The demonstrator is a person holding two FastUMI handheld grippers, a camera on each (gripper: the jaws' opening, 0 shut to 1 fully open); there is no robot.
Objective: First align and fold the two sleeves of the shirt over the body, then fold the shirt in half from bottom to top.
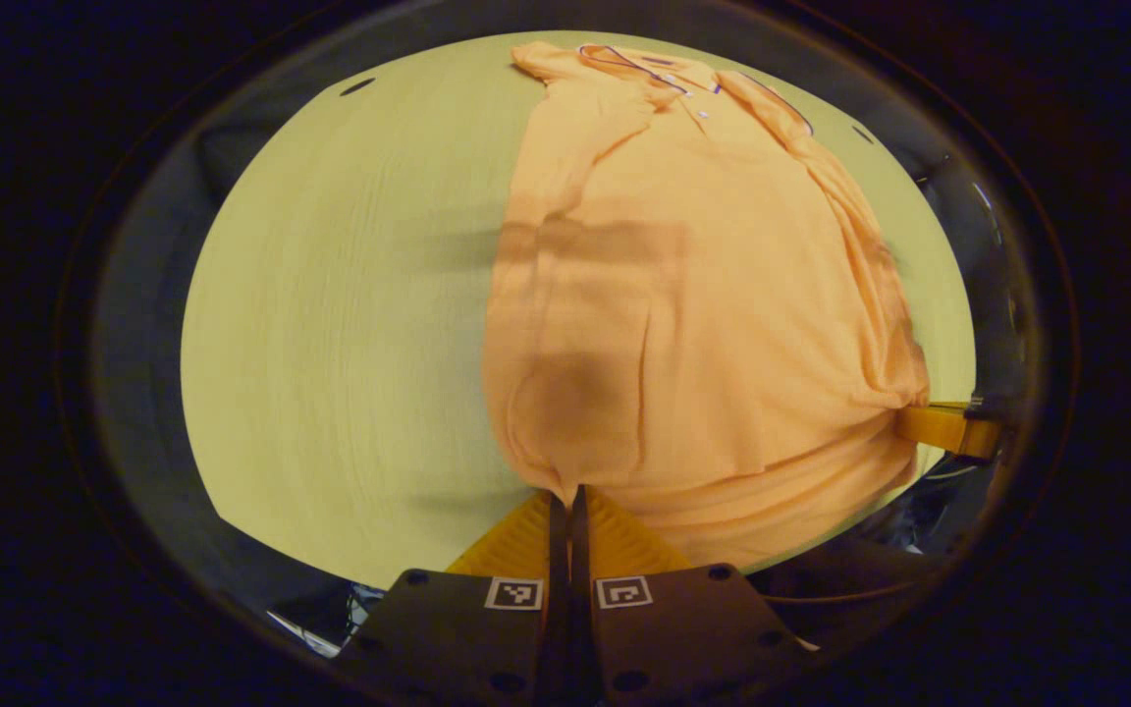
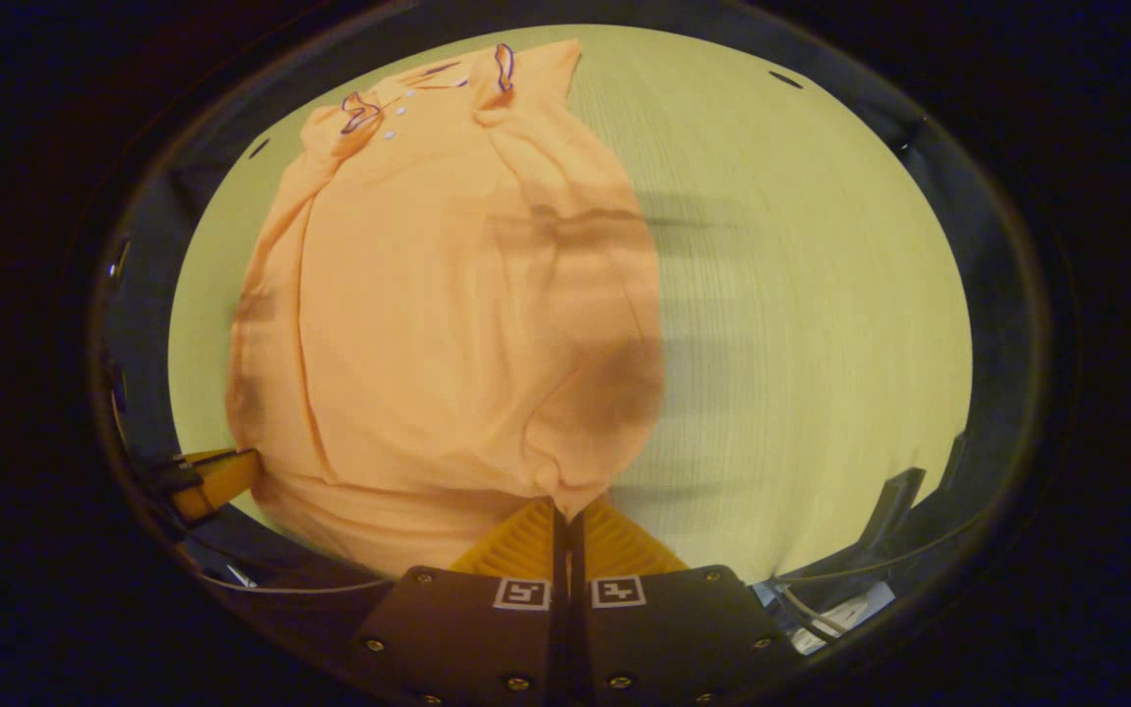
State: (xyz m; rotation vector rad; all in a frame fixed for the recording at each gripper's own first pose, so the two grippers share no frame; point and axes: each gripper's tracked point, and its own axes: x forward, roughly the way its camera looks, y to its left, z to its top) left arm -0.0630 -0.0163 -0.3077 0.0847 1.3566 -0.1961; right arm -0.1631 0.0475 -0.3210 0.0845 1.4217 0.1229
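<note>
On the pale yellow-green table (image 1: 330,324) lies the orange polo shirt (image 1: 713,295), collar end far from both cameras, hem end nearest. Collar (image 1: 654,71) has dark piping and small white buttons on the placket. Both sleeves are folded inward over the body; long side edges run roughly straight, with a lengthwise crease down the front. Fabric near the hem is bunched into soft cross-wise folds and drawn up to a peak at each near corner.

Left gripper (image 1: 568,496): fingers pressed together, pinching one hem corner. Right gripper (image 2: 565,511): fingers likewise closed, pinching the opposite hem corner of the shirt (image 2: 448,295). Each gripper shows in the other's view at the shirt's far lower edge. Shadows of the tools fall across the cloth.
</note>
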